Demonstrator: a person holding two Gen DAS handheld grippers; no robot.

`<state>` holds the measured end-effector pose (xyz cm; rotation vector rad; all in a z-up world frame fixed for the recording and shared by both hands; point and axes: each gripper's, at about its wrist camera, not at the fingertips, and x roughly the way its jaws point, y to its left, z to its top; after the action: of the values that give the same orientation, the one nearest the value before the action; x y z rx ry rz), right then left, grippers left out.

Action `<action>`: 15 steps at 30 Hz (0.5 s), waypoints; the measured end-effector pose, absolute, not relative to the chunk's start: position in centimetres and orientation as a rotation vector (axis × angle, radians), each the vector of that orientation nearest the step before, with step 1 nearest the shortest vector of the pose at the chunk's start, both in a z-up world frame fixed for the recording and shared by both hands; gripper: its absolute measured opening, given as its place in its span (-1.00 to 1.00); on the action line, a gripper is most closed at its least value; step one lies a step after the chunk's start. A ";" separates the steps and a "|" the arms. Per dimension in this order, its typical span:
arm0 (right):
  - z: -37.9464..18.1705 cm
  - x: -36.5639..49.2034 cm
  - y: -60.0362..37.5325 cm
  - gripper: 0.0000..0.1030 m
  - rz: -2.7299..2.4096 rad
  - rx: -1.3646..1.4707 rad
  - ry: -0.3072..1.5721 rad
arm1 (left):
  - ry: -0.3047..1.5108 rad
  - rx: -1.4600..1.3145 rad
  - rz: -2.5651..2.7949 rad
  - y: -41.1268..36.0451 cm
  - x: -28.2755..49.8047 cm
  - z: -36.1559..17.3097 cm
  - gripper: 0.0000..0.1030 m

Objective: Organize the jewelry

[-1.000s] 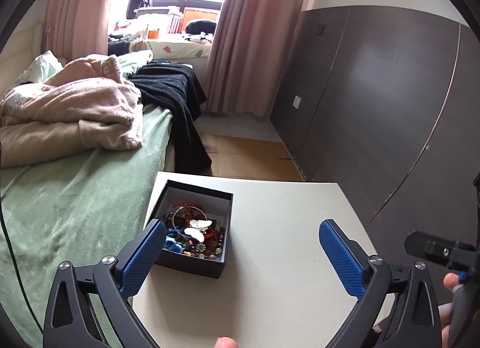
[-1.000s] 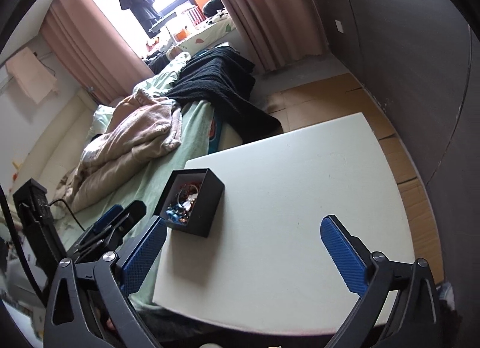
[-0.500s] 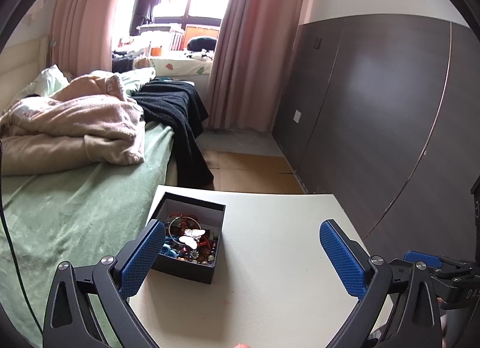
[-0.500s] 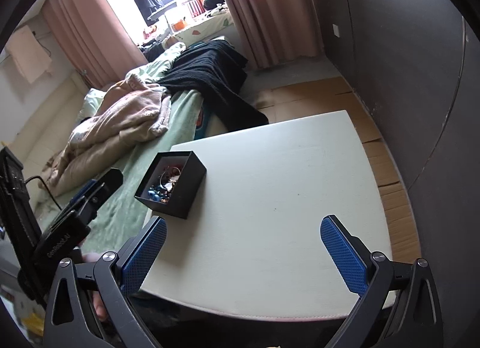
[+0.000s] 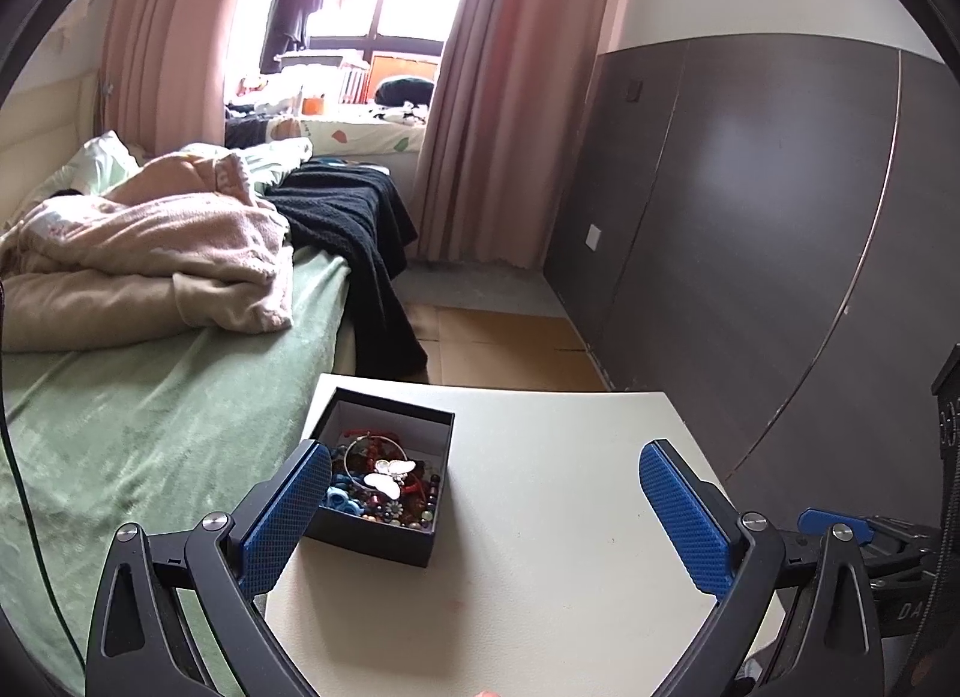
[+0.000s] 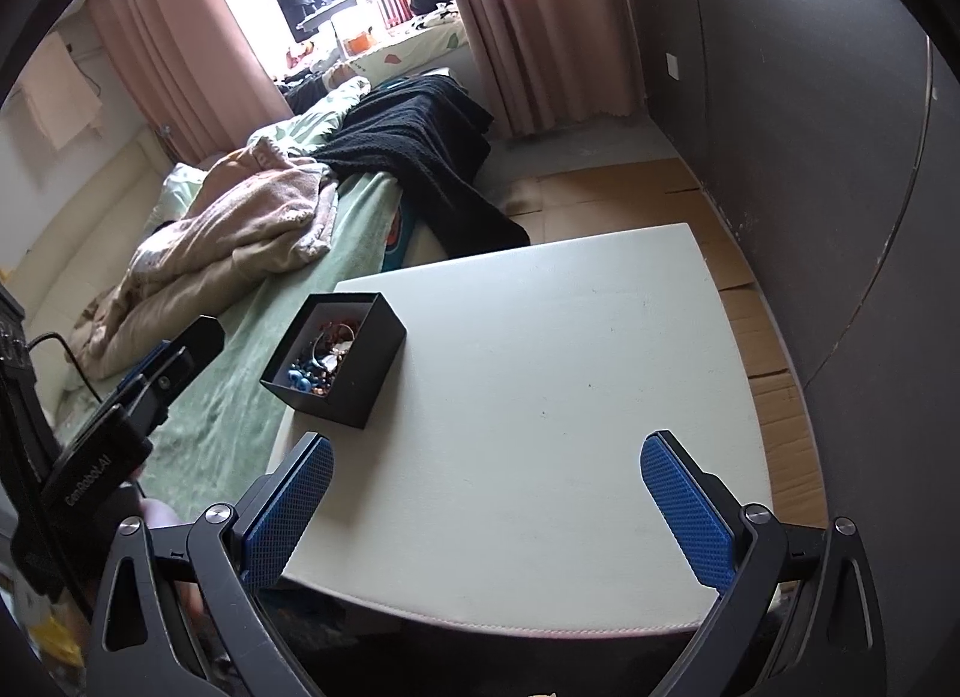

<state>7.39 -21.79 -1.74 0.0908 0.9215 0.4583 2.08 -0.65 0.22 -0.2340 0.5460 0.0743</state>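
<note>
1. A black box with a pale inside sits open-topped on the white table, filled with a tangle of jewelry: blue and dark red beads, a thin metal hoop, a red cord and a white butterfly piece lying on top.
2. The left gripper has its blue-padded fingers spread wide with nothing between them. The box lies just ahead of its left finger, whose tip overlaps the box's near left corner in this view; whether they touch is hard to tell.
3. The right gripper is also spread wide and empty, hovering at the table's near edge. From it, the box is ahead and to the left, near the table's left edge.
4. Ahead and to the right of both grippers the tabletop is bare.
5. Past the table's left edge is a bed with a green cover; on the right, beyond a strip of floor, stands a dark wall panel.
</note>
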 end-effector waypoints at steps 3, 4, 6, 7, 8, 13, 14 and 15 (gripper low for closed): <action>-2.0 7.4 -21.6 1.00 0.448 0.085 0.932 | 0.549 -0.221 0.074 -0.8 2.0 0.1 0.99; -2.1 7.4 -21.6 1.00 0.442 0.080 0.934 | 0.551 -0.219 0.072 -0.9 2.0 0.1 0.99; -2.1 7.3 -21.5 1.00 0.437 0.078 0.936 | 0.553 -0.216 0.069 -1.1 2.0 0.0 0.99; -2.1 7.2 -21.6 1.00 0.435 0.082 0.931 | 0.552 -0.216 0.066 -1.1 2.0 0.1 0.99; -2.0 7.2 -21.7 1.00 0.433 0.087 0.927 | 0.550 -0.214 0.065 -1.2 2.0 0.1 0.99; -1.7 7.1 -22.5 1.00 0.425 0.106 0.911 | 0.551 -0.209 0.055 -1.4 2.0 0.1 0.99; -1.7 7.2 -22.6 1.00 0.415 0.102 0.913 | 0.551 -0.209 0.055 -1.5 2.0 0.0 0.99; -1.8 7.2 -22.7 1.00 0.412 0.101 0.914 | 0.552 -0.211 0.056 -1.5 2.0 0.0 0.99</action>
<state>7.16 -22.68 -1.76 0.1011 0.9140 0.4120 2.03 -1.48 0.03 -0.2108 0.5524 0.0556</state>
